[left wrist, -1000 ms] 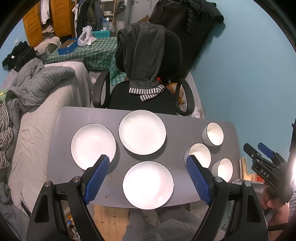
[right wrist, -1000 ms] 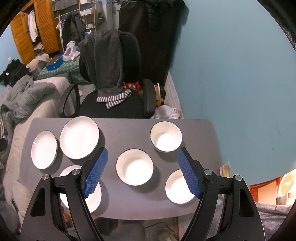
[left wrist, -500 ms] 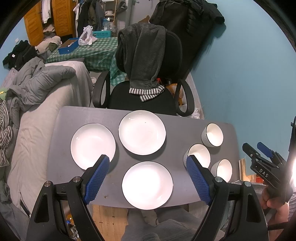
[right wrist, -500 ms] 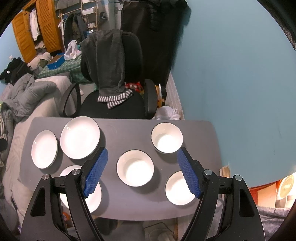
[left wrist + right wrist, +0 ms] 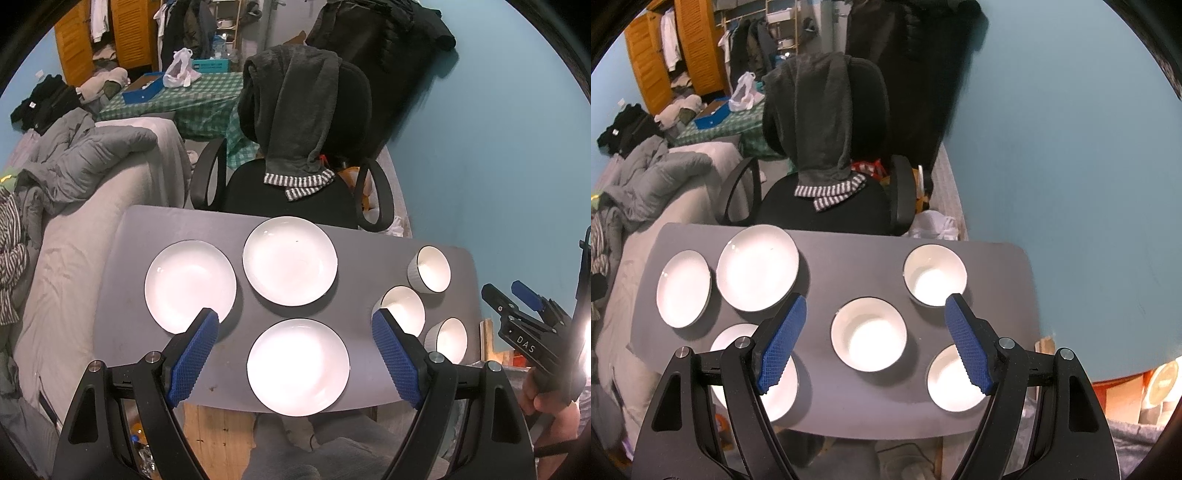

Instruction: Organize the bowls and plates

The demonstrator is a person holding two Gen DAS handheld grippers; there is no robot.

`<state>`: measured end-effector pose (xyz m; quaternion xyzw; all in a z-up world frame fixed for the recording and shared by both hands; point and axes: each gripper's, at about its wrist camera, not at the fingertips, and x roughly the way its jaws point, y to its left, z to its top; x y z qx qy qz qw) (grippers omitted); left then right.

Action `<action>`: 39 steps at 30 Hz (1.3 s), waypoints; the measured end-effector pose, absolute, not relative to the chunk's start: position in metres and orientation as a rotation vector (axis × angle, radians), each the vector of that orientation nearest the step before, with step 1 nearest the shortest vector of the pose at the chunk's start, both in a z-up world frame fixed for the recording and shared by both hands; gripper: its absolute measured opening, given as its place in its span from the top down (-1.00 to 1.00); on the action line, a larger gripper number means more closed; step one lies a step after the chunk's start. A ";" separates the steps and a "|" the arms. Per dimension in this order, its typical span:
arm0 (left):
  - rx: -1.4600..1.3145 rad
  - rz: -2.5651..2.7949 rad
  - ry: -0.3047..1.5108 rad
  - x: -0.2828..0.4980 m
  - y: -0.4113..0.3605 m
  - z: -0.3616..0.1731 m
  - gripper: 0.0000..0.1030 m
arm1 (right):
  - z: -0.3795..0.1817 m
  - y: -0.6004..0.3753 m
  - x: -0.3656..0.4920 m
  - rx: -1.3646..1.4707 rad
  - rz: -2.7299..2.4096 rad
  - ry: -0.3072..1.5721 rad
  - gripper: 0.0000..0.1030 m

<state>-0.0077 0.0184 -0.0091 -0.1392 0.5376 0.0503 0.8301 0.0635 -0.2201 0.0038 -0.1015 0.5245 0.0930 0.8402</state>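
Tongs: left gripper (image 5: pixel 291 354) and right gripper (image 5: pixel 871 339) wide open, empty; hovered over plates (image 5: pixel 297 366) and bowls (image 5: pixel 868 334); nothing stacked yet; next probably a first rim grasp.

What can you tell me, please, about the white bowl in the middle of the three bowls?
The white round bowl with a thin dark rim looks glazed ceramic, sits upright and empty on the grey table, apart from the two other bowls. In the right wrist view it lies between the open right tool's blue pads, untouched.
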 end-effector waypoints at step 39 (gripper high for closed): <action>-0.417 0.287 1.253 -0.070 0.086 -0.109 -0.68 | -0.121 -0.108 0.066 -0.446 0.611 1.281 -0.47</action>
